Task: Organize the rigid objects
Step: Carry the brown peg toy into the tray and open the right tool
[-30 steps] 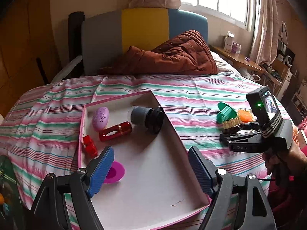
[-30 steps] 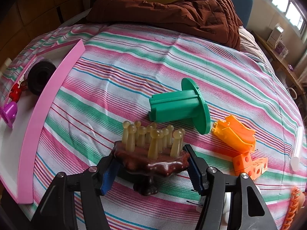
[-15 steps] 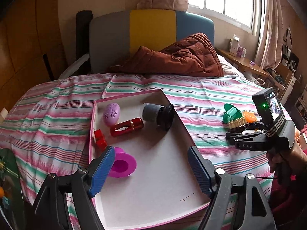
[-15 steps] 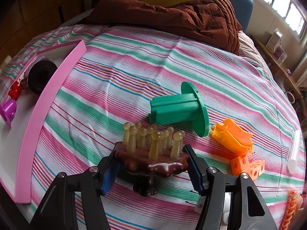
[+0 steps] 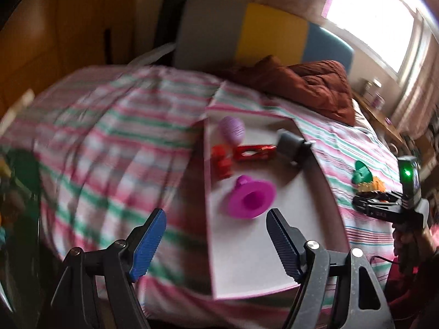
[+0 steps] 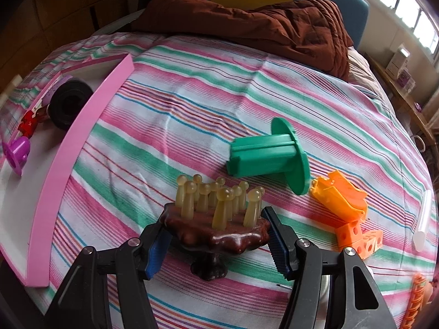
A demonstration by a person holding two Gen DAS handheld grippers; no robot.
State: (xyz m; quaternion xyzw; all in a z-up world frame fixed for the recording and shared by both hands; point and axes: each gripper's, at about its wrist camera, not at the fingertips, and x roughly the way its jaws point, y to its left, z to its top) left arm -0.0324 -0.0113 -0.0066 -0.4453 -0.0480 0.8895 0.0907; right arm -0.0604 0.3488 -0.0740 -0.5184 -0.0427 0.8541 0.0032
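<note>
Bed: striped pink, green and white sheet (image 6: 219, 87)
Headboard (image 5: 247, 35): grey, yellow, blue panels
Quilt (image 6: 260, 22): rust-brown, bunched
Window (image 5: 370, 27): bright daylight, curtained
Wall (image 5: 55, 27): wood panelling
Side shelf (image 6: 406, 93): wooden, small boxes

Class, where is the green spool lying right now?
In the right wrist view, the green spool lies on its side on the striped bedspread, between the brown peg stand and orange pieces.

Motion blur smears the striped bedspread (image 5: 115, 137) in the left wrist view. The red pieces (image 5: 222, 161) in the pink tray (image 5: 208, 219) cannot be identified (edges smeared). The orange lattice piece (image 6: 417, 298) is cut off at the right wrist view's edge.
</note>
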